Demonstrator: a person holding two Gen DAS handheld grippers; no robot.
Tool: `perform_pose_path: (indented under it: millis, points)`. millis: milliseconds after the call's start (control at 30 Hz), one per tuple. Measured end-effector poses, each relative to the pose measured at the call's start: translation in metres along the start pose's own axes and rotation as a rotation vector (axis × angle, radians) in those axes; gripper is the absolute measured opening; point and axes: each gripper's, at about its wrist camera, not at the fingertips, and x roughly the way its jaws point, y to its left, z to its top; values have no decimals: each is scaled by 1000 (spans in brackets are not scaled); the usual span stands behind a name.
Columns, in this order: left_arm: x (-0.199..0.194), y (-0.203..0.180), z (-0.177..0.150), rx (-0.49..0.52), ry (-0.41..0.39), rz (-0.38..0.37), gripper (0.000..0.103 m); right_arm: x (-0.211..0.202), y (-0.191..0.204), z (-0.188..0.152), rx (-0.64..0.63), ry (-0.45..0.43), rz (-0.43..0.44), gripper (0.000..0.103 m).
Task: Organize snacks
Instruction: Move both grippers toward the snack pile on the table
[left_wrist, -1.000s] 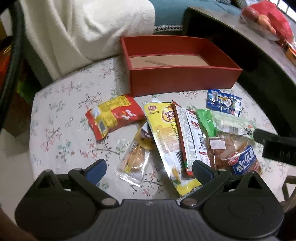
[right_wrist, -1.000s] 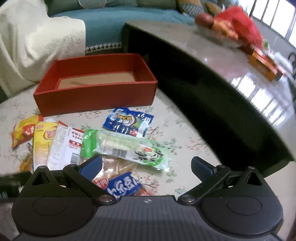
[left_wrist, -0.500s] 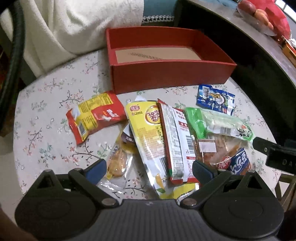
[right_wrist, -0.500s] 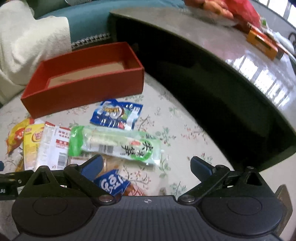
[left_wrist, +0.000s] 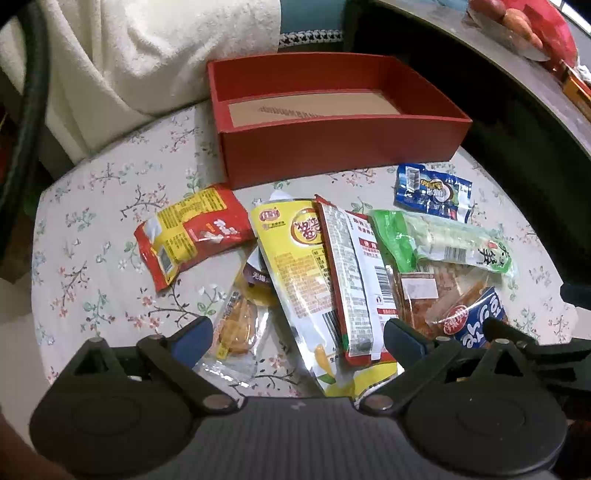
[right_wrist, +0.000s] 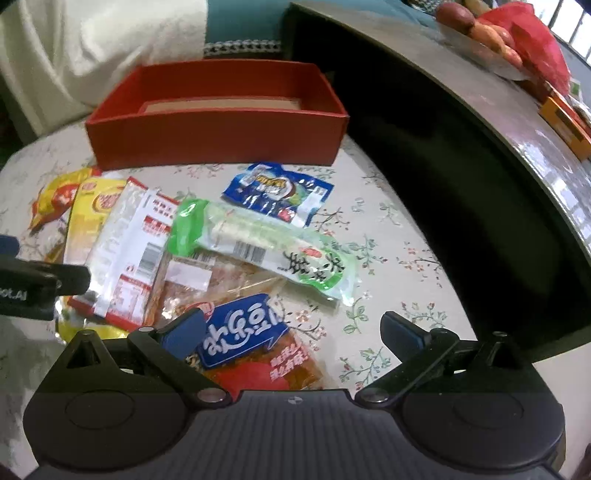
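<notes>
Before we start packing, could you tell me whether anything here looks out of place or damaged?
Nothing looks damaged or spilled. The snack packets lie in an overlapping heap on the floral cloth, the green packet across others, while the red box sits empty.

both grippers, left gripper (left_wrist: 295, 338) & right gripper (right_wrist: 291, 330), dropped closer to snack pile (left_wrist: 332, 266).

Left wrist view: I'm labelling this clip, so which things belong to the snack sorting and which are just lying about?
Job: red box; red-yellow packet; yellow pouch; green packet; blue packet.

Lying about: white blanket; fruit bowl; dark table.
</notes>
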Motion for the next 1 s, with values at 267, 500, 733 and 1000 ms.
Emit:
perform_pose_path:
  millis: [267, 500, 733, 1000]
  points:
    - [0, -5, -4, 22, -2, 8, 95, 4, 11, -5, -67, 14, -5, 102]
    - [2, -8, -7, 41, 0, 11, 95, 7, 4, -6, -32, 23, -4, 102]
    - [2, -10, -8, 57, 1, 12, 95, 5, 1, -3, -3, 8, 1, 102]
    - [4, -10, -10, 70, 2, 14, 95, 5, 2, -3, 3, 6, 4, 102]
